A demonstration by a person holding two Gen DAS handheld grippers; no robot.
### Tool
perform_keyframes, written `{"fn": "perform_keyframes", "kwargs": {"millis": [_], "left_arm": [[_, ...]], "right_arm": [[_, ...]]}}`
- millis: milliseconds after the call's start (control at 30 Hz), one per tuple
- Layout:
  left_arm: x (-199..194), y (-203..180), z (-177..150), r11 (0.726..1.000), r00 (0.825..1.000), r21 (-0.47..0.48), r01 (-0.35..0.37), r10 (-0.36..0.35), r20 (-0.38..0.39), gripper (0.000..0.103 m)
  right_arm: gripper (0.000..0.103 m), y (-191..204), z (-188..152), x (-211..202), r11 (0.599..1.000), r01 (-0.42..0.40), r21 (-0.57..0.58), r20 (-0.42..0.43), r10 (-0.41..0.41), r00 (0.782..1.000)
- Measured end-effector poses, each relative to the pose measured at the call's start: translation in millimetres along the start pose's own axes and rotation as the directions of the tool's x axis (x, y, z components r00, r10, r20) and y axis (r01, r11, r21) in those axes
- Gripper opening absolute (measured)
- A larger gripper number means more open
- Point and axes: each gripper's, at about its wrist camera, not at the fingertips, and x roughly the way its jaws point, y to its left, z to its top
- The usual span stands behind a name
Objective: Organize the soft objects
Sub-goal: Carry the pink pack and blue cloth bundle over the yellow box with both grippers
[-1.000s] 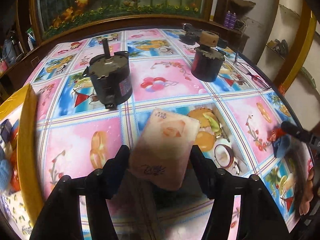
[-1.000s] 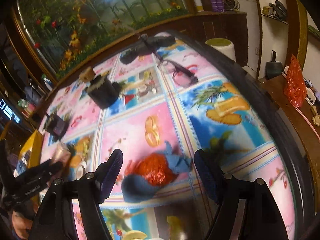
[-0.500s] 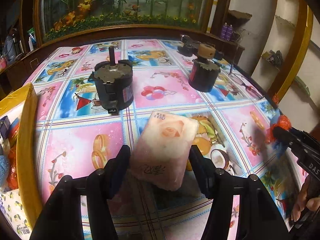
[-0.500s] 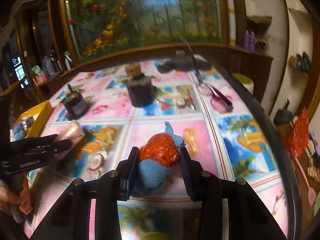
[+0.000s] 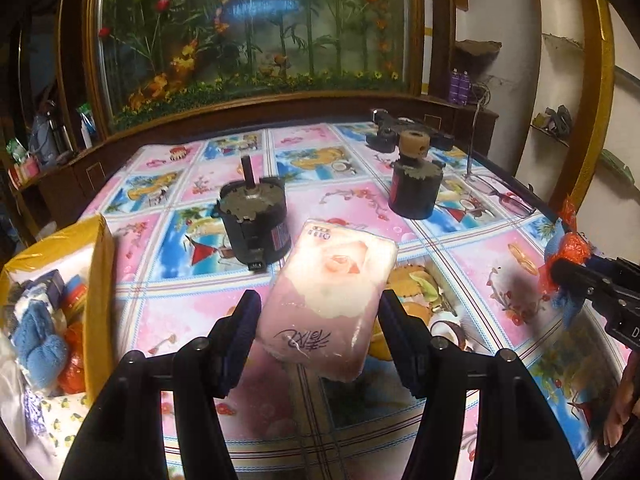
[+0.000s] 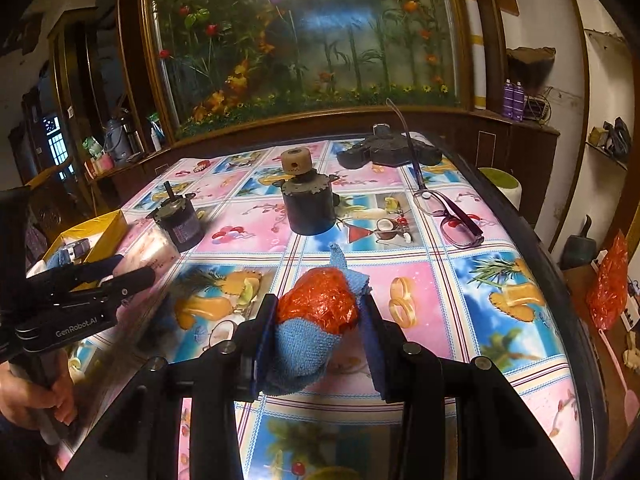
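A pink tissue pack printed with a rose hangs tilted above the patterned tablecloth, pinched at its lower sides. A blue knitted cloth wrapped around crinkled orange-red plastic is likewise lifted, a blue corner pointing up.

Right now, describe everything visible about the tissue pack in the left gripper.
The tissue pack is a soft, flat rectangular packet in glossy plastic wrap, pink and white, with a rose printed near the middle, small print at its far end and dark script at its near end. It is held off the tablecloth, tilted with the far end higher, clamped by its long sides between the fingers of the left gripper. Nothing else touches it.
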Motion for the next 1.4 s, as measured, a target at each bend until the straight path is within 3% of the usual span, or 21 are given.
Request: {"fn": "perform_keyframes", "kwargs": {"millis": [400, 1033, 1400], "left_arm": [[-35, 7, -10, 0.998, 0.994, 0.003, -0.057, 0.057, 0.095, 0.06], [-68, 44, -23, 0.992, 0.985, -0.073, -0.1, 0.109, 0.136, 0.06], [-93, 86, -31, 0.977, 0.974, -0.148, -0.15, 0.172, 0.15, 0.06]], "right_arm": [[0.043, 43, -3, 3, 0.998, -0.065, -0.022, -0.023, 0.065, 0.998], [0.044, 112, 7, 12, 0.981, -0.149, -0.127, -0.055, 0.143, 0.988], [0.044, 165, 13, 22, 0.955, -0.215, -0.207, -0.082, 0.202, 0.976]]}}
